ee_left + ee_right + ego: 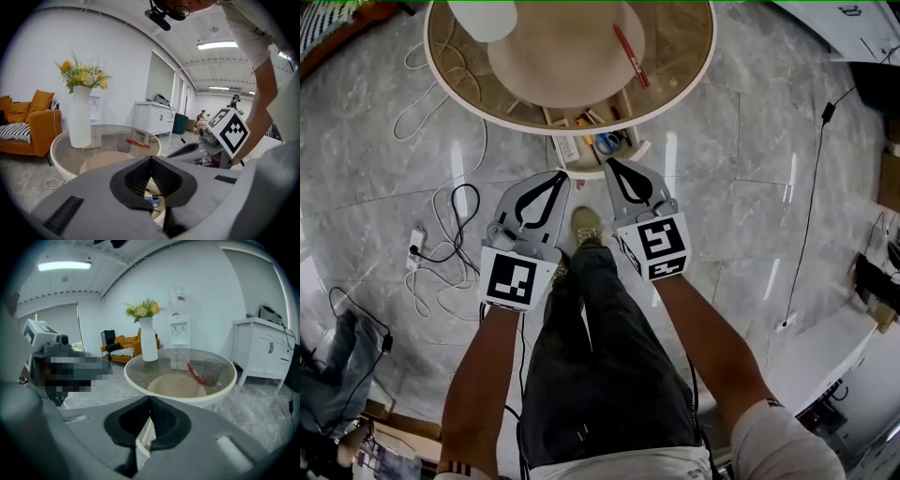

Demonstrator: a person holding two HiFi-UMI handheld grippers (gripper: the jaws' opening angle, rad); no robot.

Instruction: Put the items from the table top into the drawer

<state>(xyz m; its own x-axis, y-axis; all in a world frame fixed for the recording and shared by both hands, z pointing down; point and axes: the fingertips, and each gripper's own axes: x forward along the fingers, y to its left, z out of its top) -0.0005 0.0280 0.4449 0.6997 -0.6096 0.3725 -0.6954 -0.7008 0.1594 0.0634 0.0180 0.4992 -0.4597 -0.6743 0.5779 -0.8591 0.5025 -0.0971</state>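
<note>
A: Two entries: left gripper [562, 175], right gripper [610, 165], both clenched, both empty, held before the open drawer [639, 148]

B: What's left on the table [708, 56]?

A: One red pen [631, 56], one cup [212, 371], one vase [483, 14]; scissors [607, 142] lie in the drawer. Step, I'd judge: between items. Next move: reach to the pen, part the jaws, close across its barrel

Grey left gripper [561, 176] and right gripper [612, 165], black-white marker cubes [514, 278], dark trousers [600, 375]
</note>
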